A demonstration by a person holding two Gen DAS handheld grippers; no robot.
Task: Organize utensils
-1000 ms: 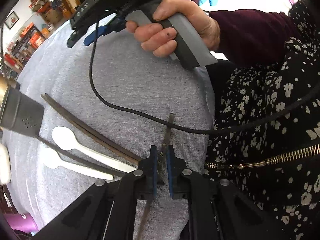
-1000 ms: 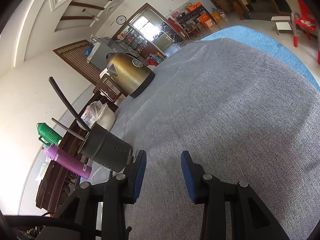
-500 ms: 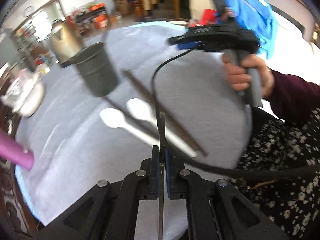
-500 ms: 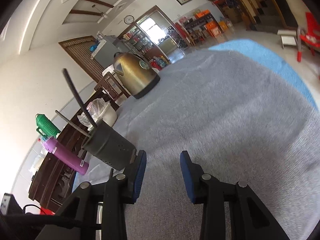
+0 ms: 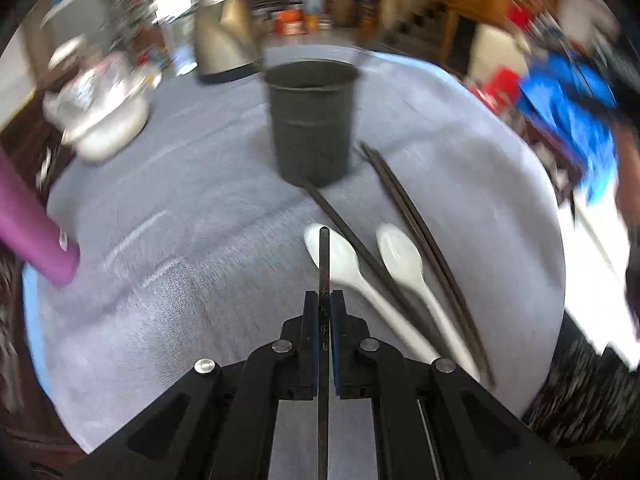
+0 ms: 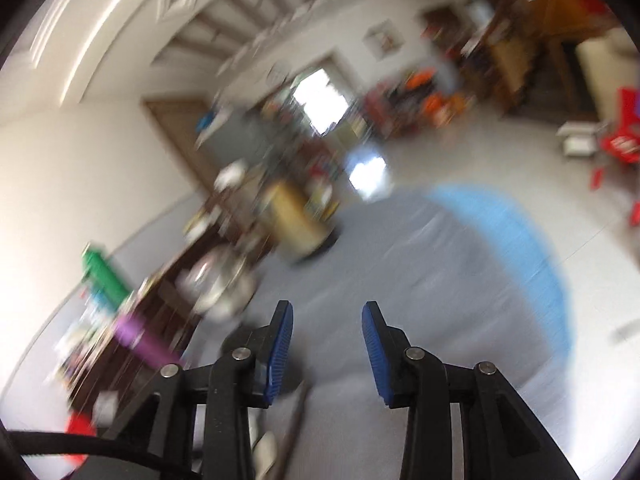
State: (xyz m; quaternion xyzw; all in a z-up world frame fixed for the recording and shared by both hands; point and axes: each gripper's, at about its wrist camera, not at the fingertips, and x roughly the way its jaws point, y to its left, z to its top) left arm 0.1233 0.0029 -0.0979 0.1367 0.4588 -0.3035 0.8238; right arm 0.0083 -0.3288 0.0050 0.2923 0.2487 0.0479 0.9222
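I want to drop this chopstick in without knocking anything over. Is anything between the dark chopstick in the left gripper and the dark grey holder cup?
Nothing visible blocks it. The left gripper is shut on the thin dark chopstick, and only bare grey cloth lies between its tip and the dark grey cylindrical holder cup. The two white plastic spoons lie lower, off to the right.

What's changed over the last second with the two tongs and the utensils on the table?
The left tongs, shut on a chopstick throughout, swung round to face the dark holder cup. The right tongs, open and empty, tilted up, so their view lost the cup. The two white spoons and loose chopsticks stayed on the grey cloth.
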